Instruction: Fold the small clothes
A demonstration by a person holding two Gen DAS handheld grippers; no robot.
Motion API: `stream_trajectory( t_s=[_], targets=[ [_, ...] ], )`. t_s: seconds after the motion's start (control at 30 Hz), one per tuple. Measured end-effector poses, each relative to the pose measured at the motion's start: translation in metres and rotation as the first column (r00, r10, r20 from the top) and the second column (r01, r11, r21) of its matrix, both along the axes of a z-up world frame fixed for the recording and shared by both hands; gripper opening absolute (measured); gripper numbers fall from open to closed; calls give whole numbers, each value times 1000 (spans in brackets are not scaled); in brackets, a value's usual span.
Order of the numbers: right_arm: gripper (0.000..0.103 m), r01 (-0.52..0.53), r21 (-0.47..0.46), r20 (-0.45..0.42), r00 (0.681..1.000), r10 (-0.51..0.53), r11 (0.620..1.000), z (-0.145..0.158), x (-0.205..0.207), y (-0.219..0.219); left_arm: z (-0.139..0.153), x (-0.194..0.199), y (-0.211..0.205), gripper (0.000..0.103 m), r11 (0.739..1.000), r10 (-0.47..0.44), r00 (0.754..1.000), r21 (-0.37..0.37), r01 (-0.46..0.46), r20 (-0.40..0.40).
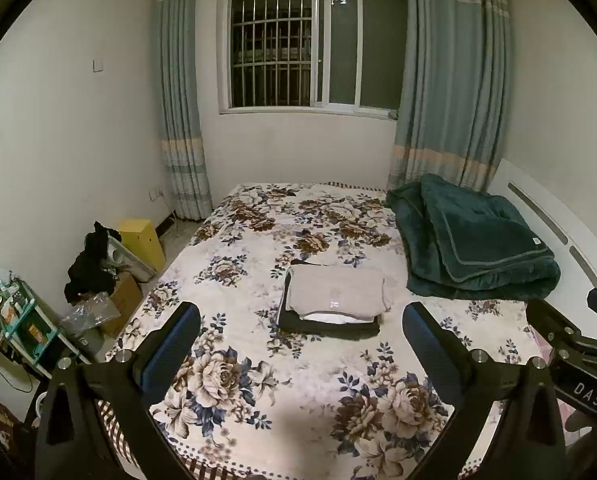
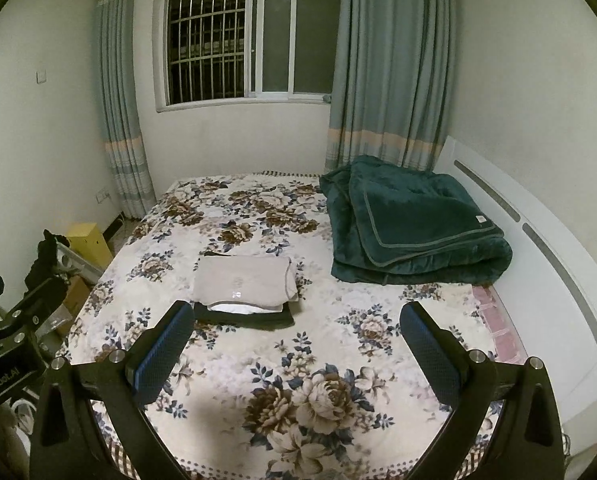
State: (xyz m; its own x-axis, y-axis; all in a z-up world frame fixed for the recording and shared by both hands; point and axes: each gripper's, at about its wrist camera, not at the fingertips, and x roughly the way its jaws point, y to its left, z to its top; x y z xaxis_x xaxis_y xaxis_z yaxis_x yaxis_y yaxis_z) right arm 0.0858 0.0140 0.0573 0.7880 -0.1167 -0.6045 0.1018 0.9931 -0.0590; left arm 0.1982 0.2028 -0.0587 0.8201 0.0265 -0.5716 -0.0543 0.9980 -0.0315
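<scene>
A stack of folded small clothes (image 1: 332,300) lies on the flowered bedspread (image 1: 258,380): a beige garment on top, a white one under it, a dark one at the bottom. It also shows in the right wrist view (image 2: 244,290). My left gripper (image 1: 300,320) is open and empty, held above the near part of the bed, short of the stack. My right gripper (image 2: 296,320) is open and empty, also above the near bed (image 2: 318,360), with the stack ahead near its left finger (image 2: 164,350).
A folded dark green blanket (image 1: 474,240) lies at the bed's right back by the white headboard (image 1: 558,224). Left of the bed on the floor stand a yellow box (image 1: 142,240), cardboard boxes, dark clothes (image 1: 92,264) and a green rack (image 1: 22,320). Window and curtains behind.
</scene>
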Motion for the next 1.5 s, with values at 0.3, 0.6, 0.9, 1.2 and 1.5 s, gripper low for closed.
stream_trajectory(
  t_s=[0.3,0.6,0.9,1.2,1.5],
  targets=[
    [103,-30,4,1,1000,30,1000,8,3,-9,1,-3,0,103,1000,5,1000,1,-5,3],
    [103,-38,8,-5,999,38,999,6,7,-9,2,-4,-3,103,1000,2,1000,-1,-2,8],
    [103,-38,8,-3,999,38,999,6,6,-9,5,-4,-5,103,1000,2,1000,-1,-2,13],
    [103,-39,6,-2,999,39,999,4,6,-7,13,-4,-13,103,1000,4,1000,4,-4,21],
    [103,-42,3,1,999,42,999,3,10,-9,19,-3,-19,103,1000,2,1000,7,-2,27]
  ],
)
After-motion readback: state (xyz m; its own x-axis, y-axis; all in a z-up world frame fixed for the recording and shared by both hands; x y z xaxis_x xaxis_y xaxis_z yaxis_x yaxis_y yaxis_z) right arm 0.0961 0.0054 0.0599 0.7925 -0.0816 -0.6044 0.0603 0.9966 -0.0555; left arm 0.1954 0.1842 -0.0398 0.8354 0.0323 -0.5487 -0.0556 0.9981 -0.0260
